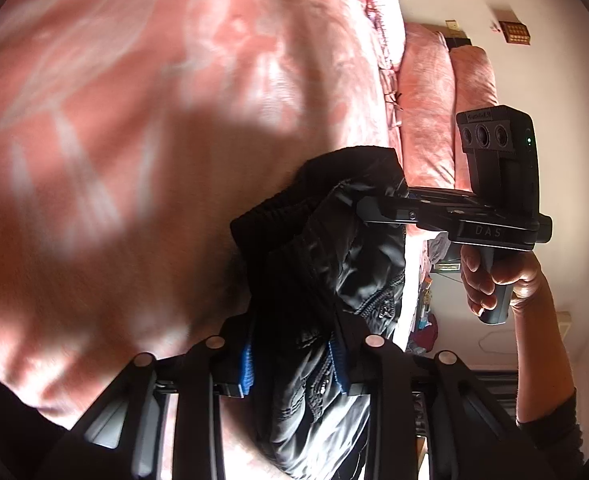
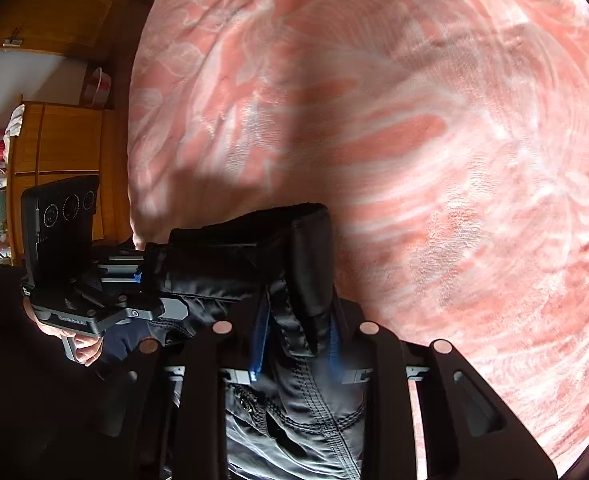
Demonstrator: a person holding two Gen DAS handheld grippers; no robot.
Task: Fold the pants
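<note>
Both claws pinch black pants over pink bedspread.

- A bed carries everything, covered by a pink spread with pale leaf patterns.
- Pink pillows lie at its head.
- Black pants are bunched over the spread.

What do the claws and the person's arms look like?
Both claws are black, with bright blue pads on the fingers. The right claw has a block on top with three round lenses and a tiny green light, and "DAS" on its side. The left claw has small white lettering. The person wears dark sleeves.
</note>
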